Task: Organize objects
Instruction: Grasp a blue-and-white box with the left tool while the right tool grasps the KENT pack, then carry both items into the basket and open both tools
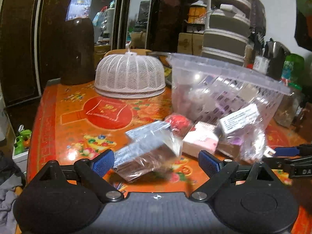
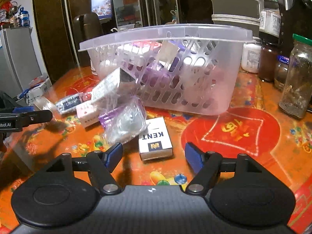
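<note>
A clear slotted plastic basket [image 1: 224, 89] [image 2: 195, 97] holding several small packs stands on the orange table. Loose items lie before it: a clear-wrapped box [image 1: 148, 152], a red round thing [image 1: 178, 121], a pink box [image 1: 201, 141] [image 2: 86, 115], a bagged labelled pack [image 1: 239, 120] [image 2: 109, 89], a purple bagged item [image 2: 124, 120] and a white KENT pack [image 2: 155, 141]. My left gripper [image 1: 156, 163] is open, jaws either side of the wrapped box. My right gripper [image 2: 154, 155] is open, low over the KENT pack.
A white mesh food cover [image 1: 129, 76] and a dark brown jug [image 1: 78, 52] stand at the table's far side. Glass jars [image 2: 296, 78] and a white tub [image 2: 251, 57] line the right edge. Stacked grey drawers [image 1: 226, 23] stand behind the basket.
</note>
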Available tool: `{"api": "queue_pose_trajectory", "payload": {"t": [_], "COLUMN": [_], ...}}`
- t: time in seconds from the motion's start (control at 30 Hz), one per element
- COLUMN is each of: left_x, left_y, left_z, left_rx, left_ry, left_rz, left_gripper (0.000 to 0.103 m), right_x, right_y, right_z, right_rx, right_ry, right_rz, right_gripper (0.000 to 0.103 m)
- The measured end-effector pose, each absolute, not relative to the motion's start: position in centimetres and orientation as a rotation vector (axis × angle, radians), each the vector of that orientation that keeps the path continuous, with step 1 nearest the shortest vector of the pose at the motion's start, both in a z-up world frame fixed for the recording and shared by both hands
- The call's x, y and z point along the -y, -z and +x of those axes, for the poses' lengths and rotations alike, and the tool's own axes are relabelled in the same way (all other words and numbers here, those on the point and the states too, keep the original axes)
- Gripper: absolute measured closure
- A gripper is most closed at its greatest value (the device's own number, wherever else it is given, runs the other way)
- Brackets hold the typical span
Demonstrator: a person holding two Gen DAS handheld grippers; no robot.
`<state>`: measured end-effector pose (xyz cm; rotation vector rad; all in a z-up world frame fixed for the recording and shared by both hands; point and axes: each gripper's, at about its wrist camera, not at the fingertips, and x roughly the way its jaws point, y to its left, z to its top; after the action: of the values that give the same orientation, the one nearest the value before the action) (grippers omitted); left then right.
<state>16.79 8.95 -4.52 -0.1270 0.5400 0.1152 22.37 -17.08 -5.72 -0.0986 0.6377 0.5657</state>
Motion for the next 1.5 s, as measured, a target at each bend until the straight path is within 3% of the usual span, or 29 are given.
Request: {"api": "queue_pose_trajectory", "payload": {"t": [0.1,0.2,0.27,0.3,0.33,0.47,1.27,1.5], "left_x": [-9.7,-10.2,-10.4,-10.5,-10.6,-10.3,-6.1,-5.5], "left_y": [4.9,5.1,5.3,5.4,5.5,5.6,3.6,-2.2], "left_z": [17.2,17.3,17.6,17.6,17.7,17.5,15.1,16.1], "left_rx": [-0.568,-0.574,-0.588,-0.595,-0.602,-0.607,-0.525,-0.396], "left_ry": [-0.1,-0.096,-0.091,-0.083,-0.078,-0.061,0.075,0.175], "left_rz": [-0.176,-0.193,-0.204,-0.215,-0.228,-0.241,-0.198,-0.25], "left_gripper": [0.008,0.009,0.017,0.027,0.038,0.06,0.061,0.061], "right_x": [17.0,17.0,17.1,17.2,17.3,17.7,19.9,21.7], "right_y": [5.8,5.8,5.8,5.8,5.8,5.8,5.2,-1.2], "right_z": [22.2,22.2,22.1,22.1,22.1,22.3,20.7,18.3], "right_rx": [-0.633,-0.625,-0.617,-0.616,-0.616,-0.616,-0.523,-0.392], "right_ry": [-0.562,-0.556,-0.551,-0.554,-0.555,-0.56,-0.491,-0.521], "right_rz": [-0.109,-0.109,-0.107,-0.103,-0.097,-0.071,0.003,0.043], "right_gripper": [0.034,0.046,0.059,0.063,0.063,0.063,0.063,0.063]}}
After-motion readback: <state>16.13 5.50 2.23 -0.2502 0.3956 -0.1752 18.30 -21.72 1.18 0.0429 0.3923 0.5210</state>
